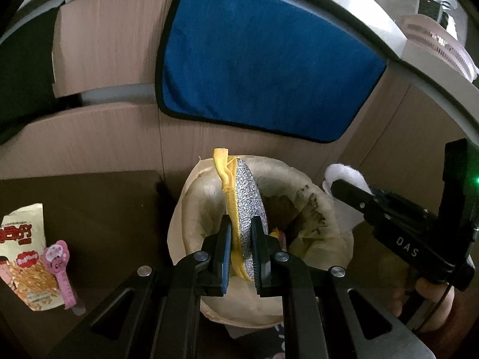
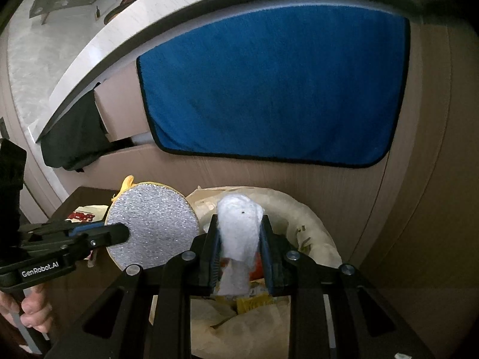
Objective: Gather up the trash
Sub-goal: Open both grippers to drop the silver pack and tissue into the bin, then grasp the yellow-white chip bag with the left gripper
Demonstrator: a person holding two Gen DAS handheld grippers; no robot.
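- Left gripper point(image 1: 241, 246): the two black fingers with blue pads are clenched on a round scouring pad point(image 1: 247, 209), silver mesh on one face and yellow cloth on the other, held on edge; a yellow hanging loop stands at the pad's 12 o'clock.
- Right gripper point(image 2: 239, 257): the fingers are clenched on a wad of white tissue point(image 2: 238, 233), which stands upright between the pads and pokes out above and below them.
- In the right wrist view the left gripper enters from 9 o'clock, its fingertip lying across the silver face of the scouring pad; fingers of a person's hand point(image 2: 31, 308) grasp its handle at 8 o'clock.
- Paper trash bag point(image 1: 326, 227): a beige bag with its mouth open lies directly beneath both held items; yellow and orange wrappers point(image 2: 254, 296) lie inside it.
- Dark brown low table point(image 1: 98, 209): at 9 o'clock of the bag, bearing a snack packet point(image 1: 24, 251) printed with fries, with a pink clip point(image 1: 61, 266) touching its right edge.
- Cabinet front point(image 1: 113, 140): light wood panels rise behind the bag, at 12 o'clock.
- Blue towel point(image 2: 275, 86): black-edged, hanging flat against the cabinet front from under the pale countertop point(image 2: 125, 39).
- Black cloth point(image 2: 74, 137): hangs at 9 o'clock of the towel.
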